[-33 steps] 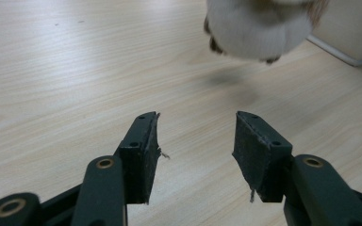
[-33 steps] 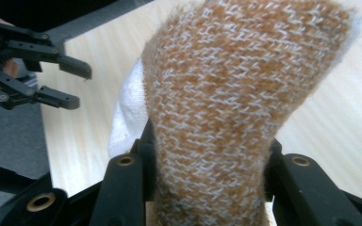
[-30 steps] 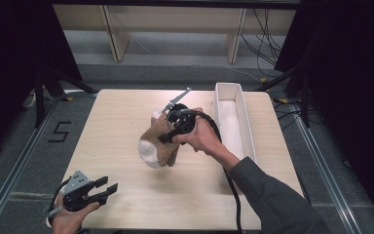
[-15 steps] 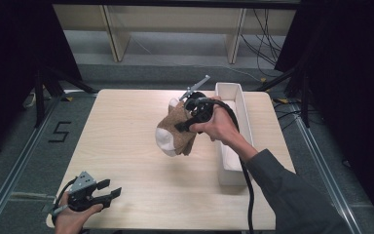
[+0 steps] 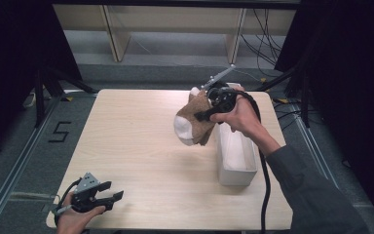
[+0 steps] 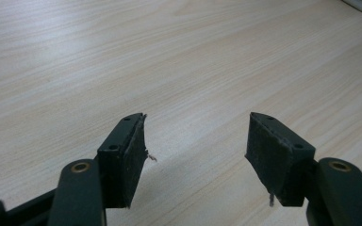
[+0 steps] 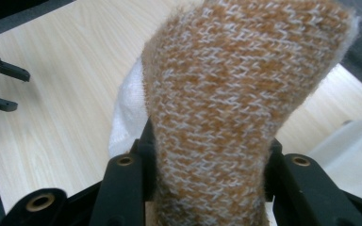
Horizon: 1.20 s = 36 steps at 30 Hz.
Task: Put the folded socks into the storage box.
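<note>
While the right claw (image 5: 202,114) carries it in the air beside the near end of the long white bin (image 5: 234,156), the brown knitted sock (image 5: 197,122) hangs clear of the tabletop (image 5: 131,141), its white toe (image 5: 184,127) sagging lowest. In the right gripper view the claw's two black jaws press in on either side of the folded knit (image 7: 217,117), partly closed, with the thick fabric bunched between them and a strip of white showing at the left edge.

The sock looks light and wholly limp: it droops from the pinch point and would drape or unfold if let go. The knit is fuzzy and gives under pressure, so it is unlikely to slip from rubbery pads, and nothing about it is fragile. Because it is folded into several layers, the safest hold is where it is taken now, across the thick middle of the bundle, so that all layers are caught together; a pinch at one loose edge would probably let the rest swing open.

The left claw (image 5: 108,196) rests low at the near left corner of the tabletop, well apart from the sock. Its jaws have just been opening and stand wide, with only bare wood (image 6: 193,70) between the pads (image 6: 129,160).
</note>
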### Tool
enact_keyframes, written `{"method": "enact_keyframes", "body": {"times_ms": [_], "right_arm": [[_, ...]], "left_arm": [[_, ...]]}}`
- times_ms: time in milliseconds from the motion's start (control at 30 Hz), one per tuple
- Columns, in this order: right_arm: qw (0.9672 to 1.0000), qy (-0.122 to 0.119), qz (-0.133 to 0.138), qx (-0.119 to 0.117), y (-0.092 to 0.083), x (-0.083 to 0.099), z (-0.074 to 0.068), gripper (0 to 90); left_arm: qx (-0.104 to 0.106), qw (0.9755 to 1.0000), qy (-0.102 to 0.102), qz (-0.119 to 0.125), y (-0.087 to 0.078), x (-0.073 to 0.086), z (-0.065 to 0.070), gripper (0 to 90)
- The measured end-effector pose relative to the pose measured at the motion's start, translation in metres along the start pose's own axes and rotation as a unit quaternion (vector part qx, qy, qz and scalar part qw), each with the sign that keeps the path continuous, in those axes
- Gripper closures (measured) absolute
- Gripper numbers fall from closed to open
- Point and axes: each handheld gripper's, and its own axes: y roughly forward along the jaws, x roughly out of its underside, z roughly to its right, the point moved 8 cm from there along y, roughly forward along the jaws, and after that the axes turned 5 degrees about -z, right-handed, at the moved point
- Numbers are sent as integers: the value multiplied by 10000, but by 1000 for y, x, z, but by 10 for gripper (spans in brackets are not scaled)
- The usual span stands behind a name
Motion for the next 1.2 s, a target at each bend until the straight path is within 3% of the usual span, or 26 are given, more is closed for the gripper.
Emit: {"method": "enact_keyframes", "body": {"times_ms": [33, 67, 100, 133, 200, 367, 433, 500, 567, 633, 767, 800, 867, 900, 1000, 1033, 1067, 1133, 1200], "right_arm": [[10000, 47, -10, 24, -3, 1, 2, 592], [10000, 68, 22, 65, -8, 2, 6, 592], [9999, 70, 5, 96, -11, 3, 9, 592], [9998, 59, 64, 195, -17, 4, 15, 591], [9996, 216, 77, 174, -26, 6, 19, 592], [9988, 250, 163, 383, -46, 9, 37, 591], [9984, 251, 180, 481, -53, 13, 47, 591], [9979, 287, 206, 540, -57, 16, 56, 591], [9974, 306, 209, 626, -60, 20, 65, 591], [9969, 308, 175, 698, -61, 23, 73, 591], [9960, 391, 174, 788, -59, 32, 93, 591], [9956, 420, 155, 823, -58, 33, 96, 591], [9955, 384, 82, 865, -54, 39, 103, 591], [9953, 349, 58, 896, -52, 41, 106, 591], [9950, 261, -114, 961, -45, 51, 113, 590], [9942, 336, -169, 1011, -43, 53, 114, 590], [9937, 381, -220, 1029, -42, 55, 115, 589], [9932, 279, -273, 1101, -36, 60, 120, 589], [9932, 257, -292, 1101, -32, 62, 121, 589]], "left_arm": [[-1, 10000, -1, 0, 0, 0, 0, 372], [-19, 9998, 131, -125, -1, 2, -2, 370], [-49, 9999, 95, -50, 0, 1, -3, 369], [-48, 9999, 106, -56, 0, 1, -3, 369], [-46, 9998, 122, -120, -1, 2, -3, 369], [-44, 9998, 121, -140, 0, 3, -4, 366], [-49, 9998, 107, -155, 0, 4, -3, 362], [-60, 9999, -84, 53, 3, 0, -1, 361], [-67, 9999, 26, -119, 2, 3, -3, 361], [-73, 9998, 91, -170, 2, 4, -4, 361], [-47, 10000, -62, -59, 4, 2, -1, 361], [-62, 9997, 104, -212, 2, 5, -4, 361], [-51, 9999, 60, -138, 3, 3, -3, 361], [-51, 9999, -23, -89, 4, 3, -2, 361], [-85, 9998, 100, -153, 4, 4, -4, 361], [-58, 9997, 114, -200, 3, 5, -4, 361], [-45, 9999, -44, -86, 5, 3, -2, 361], [-53, 9997, 100, -224, 4, 5, -4, 362], [-52, 9997, 105, -236, 4, 6, -4, 361]]}}
